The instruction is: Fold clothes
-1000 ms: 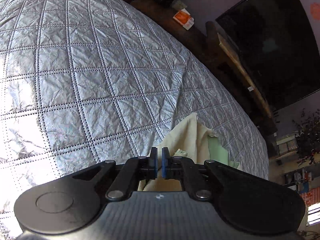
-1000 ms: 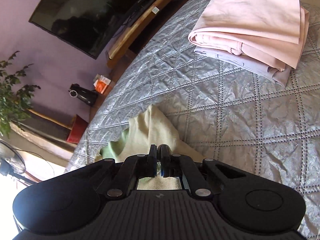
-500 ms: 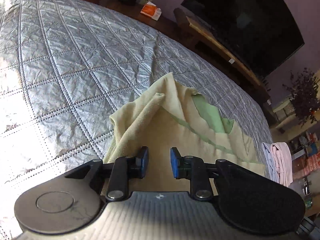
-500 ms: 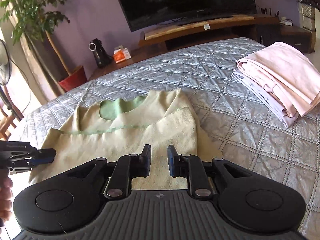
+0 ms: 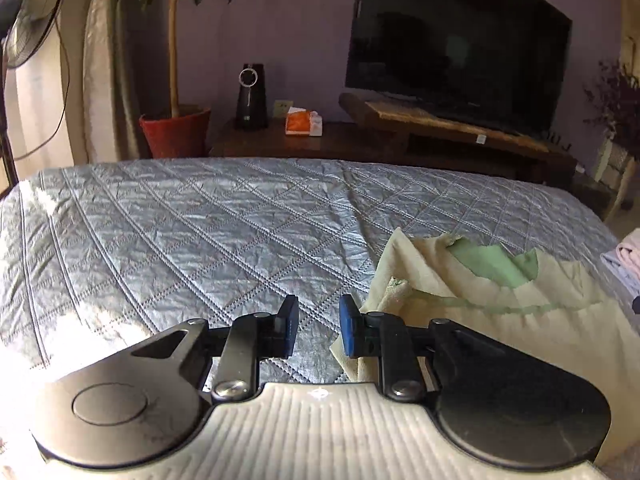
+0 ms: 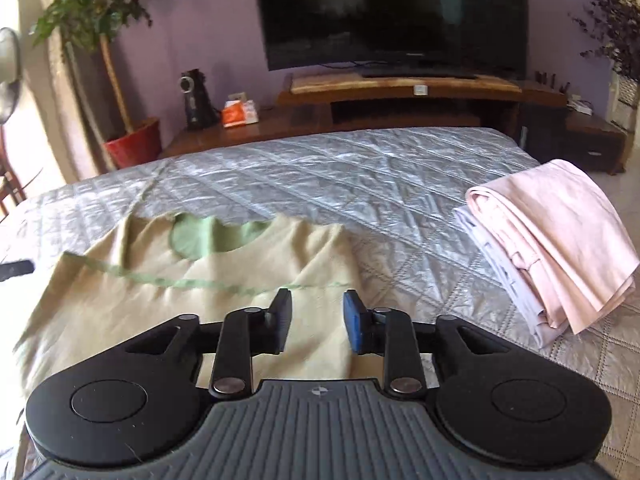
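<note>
Cream garment lies released on the quilted silver bedspread, partly folded.
Both the left gripper and right gripper have just been opening, nothing between their blue pads; the soft, limp knit may slump or crease before regrasping, near the folded pink stack.

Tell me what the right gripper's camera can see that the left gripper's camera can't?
Only the right wrist view shows the whole folded pink stack and the right gripper, open, nothing between its jaws. Only the left wrist view shows the left gripper, also open and empty. Both show the yellow-green shirt lying on the grey quilted bed, the TV and the red plant pot.
</note>
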Available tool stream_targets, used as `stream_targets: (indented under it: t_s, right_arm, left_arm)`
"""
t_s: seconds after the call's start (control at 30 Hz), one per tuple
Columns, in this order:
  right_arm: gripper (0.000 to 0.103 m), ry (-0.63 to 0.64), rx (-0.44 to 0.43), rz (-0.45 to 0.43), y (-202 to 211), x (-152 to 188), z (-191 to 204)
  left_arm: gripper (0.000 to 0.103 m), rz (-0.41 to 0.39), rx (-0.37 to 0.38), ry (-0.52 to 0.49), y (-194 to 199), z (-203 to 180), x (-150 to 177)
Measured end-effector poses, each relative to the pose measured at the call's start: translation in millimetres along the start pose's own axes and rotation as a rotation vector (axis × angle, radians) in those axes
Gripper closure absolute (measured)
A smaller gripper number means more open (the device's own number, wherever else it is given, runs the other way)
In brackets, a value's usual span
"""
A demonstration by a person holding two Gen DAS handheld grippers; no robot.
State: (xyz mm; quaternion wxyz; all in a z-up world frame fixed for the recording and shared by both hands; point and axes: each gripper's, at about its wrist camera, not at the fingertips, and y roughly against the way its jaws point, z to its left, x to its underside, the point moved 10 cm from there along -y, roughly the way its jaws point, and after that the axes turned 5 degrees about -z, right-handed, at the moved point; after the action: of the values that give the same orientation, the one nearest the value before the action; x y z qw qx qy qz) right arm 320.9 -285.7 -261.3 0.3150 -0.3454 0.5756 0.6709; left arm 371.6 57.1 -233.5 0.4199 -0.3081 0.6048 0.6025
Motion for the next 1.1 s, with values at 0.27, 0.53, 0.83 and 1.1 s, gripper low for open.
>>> stream_targets:
  t_s: [0.27, 0.53, 0.83, 1.1]
  right_arm:
    - [0.036, 0.543, -0.012, 0.076, 78.2, 68.9, 39.4]
    - [0.032, 0.125, -0.090, 0.018, 49.4, 22.7, 28.2]
    - [0.036, -0.063, -0.037, 0.152, -52.1, 15.4, -6.3]
    - [0.035, 0.129, 0.108, 0.023, -10.9, 3.2, -34.3]
  left_arm:
    - [0.031, -0.124, 0.144, -0.724, 42.3, -80.2, 31.3]
    - [0.033, -0.091, 0.223, -0.718, 15.5, -99.8, 30.2]
    - [0.036, 0.165, 0.081, -0.279, -70.9, -48.1, 11.9]
    - [0.042, 0.135, -0.187, -0.300, -59.4, 17.9, 20.0]
